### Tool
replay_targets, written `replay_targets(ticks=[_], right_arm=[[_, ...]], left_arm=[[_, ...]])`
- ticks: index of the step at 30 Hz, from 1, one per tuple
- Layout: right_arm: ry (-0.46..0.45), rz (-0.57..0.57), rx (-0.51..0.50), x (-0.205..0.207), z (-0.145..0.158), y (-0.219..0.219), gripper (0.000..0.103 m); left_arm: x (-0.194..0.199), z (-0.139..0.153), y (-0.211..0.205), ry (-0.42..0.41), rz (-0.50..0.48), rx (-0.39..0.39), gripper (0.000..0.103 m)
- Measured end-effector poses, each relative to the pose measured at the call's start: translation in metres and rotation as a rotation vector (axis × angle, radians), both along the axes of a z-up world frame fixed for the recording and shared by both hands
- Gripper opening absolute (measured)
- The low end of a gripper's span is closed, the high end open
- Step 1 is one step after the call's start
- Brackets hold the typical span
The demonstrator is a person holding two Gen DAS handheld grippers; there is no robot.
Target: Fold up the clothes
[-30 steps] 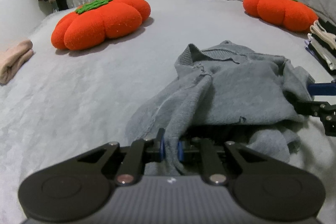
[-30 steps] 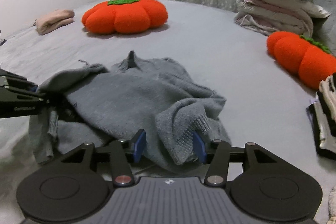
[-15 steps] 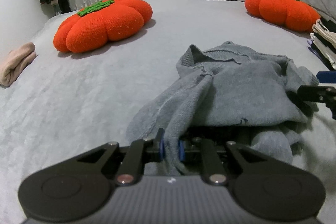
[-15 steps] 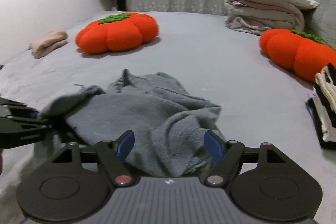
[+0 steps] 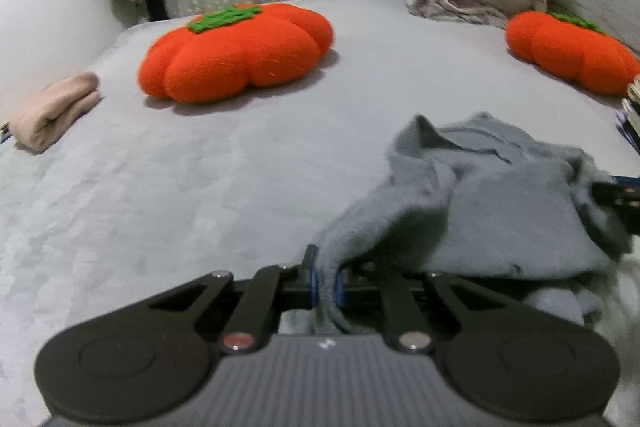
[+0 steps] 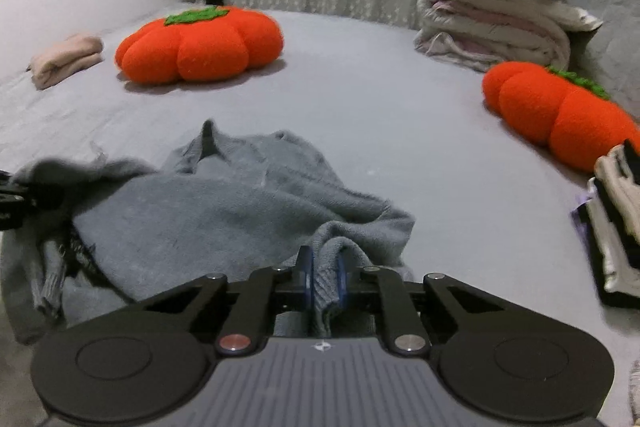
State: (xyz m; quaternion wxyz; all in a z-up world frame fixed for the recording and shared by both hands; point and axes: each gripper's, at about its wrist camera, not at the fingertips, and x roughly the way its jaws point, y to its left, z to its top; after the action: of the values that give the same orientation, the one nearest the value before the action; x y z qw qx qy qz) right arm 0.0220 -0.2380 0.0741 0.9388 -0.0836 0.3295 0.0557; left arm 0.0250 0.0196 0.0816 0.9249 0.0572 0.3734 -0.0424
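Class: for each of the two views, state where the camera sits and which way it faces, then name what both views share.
Left wrist: on the left gripper, looking forward and down over the bed; its fingers pinch the grey sweater.
Right wrist: on the right gripper, same heading; its jaws have just closed on sweater cloth.
Shared: sweater, both pumpkin cushions, folded bedding.

My right gripper point(image 6: 322, 277) has just been closing, and its jaws now pinch a ribbed fold of the sweater point(image 6: 240, 203) they earlier only straddled.
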Motion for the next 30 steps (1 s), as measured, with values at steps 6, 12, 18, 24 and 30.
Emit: replay_targets(ticks=[6, 12, 18, 24, 30], right_arm=[[-0.155, -0.127, -0.152, -0.016, 0.022, -0.013, 0.011], [-0.319, -0.249, -0.218, -0.032, 0.046, -0.035, 0.009], [-0.392, -0.295, -0.233, -0.041, 0.059, -0.044, 0.009], [-0.414, -0.331, -0.238, -0.041, 0.063, -0.051, 0.008], [-0.476, -0.385, -0.224, -0.051, 0.072, -0.059, 0.007]], left_arm=[[0.0, 0.024, 0.025, -0.079, 0.079, -0.009, 0.007], [-0.009, 0.06, 0.064, -0.184, 0.142, -0.102, 0.007], [-0.002, 0.064, 0.092, -0.167, 0.193, -0.13, 0.007], [0.002, 0.061, 0.105, -0.104, 0.202, -0.157, 0.007], [-0.002, 0.056, 0.113, -0.069, 0.191, -0.196, 0.007]])
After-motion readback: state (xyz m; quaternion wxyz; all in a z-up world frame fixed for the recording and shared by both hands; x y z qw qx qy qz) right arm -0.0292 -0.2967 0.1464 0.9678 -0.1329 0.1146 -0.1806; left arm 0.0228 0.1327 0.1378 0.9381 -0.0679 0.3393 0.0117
